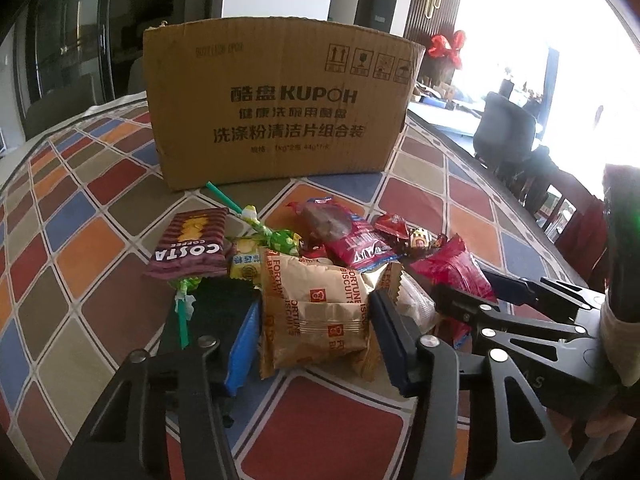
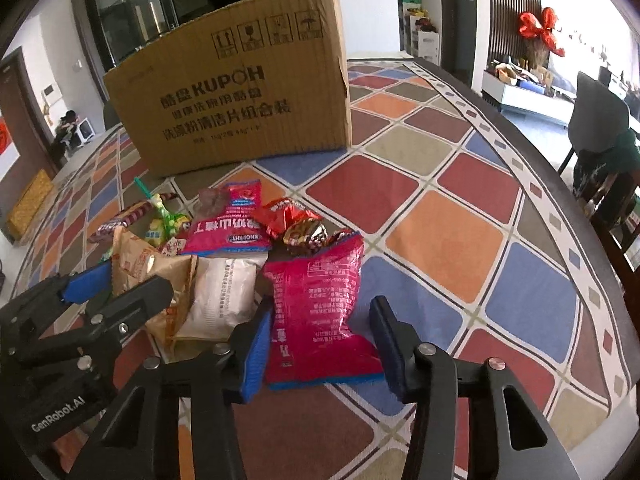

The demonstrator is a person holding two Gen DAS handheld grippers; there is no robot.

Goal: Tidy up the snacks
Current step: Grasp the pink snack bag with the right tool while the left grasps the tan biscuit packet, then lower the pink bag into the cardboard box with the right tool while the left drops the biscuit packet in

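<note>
A pile of snack packets lies on the patchwork tablecloth (image 1: pixel 92 248) in front of a brown cardboard box (image 1: pixel 276 100). My left gripper (image 1: pixel 316 304) has its blue pads against both sides of a gold Fortune Biscuits packet (image 1: pixel 316 320), which buckles between them. In the right wrist view, my right gripper (image 2: pixel 322 308) pinches a pink snack bag (image 2: pixel 316 304), narrowed at the waist between its pads. That bag (image 1: pixel 452 268) and the right gripper (image 1: pixel 476 284) also show at the right of the left wrist view. The left gripper (image 2: pixel 120 280) shows at the left of the right wrist view.
Around the gold packet lie a Costa biscuit pack (image 1: pixel 192 244), a green lollipop (image 1: pixel 280 240), a red Knopiht bag (image 1: pixel 352 236), small wrapped candies (image 1: pixel 420 238) and a white packet (image 2: pixel 224 300). Dark chairs (image 2: pixel 600 120) stand past the table's right edge (image 2: pixel 560 184).
</note>
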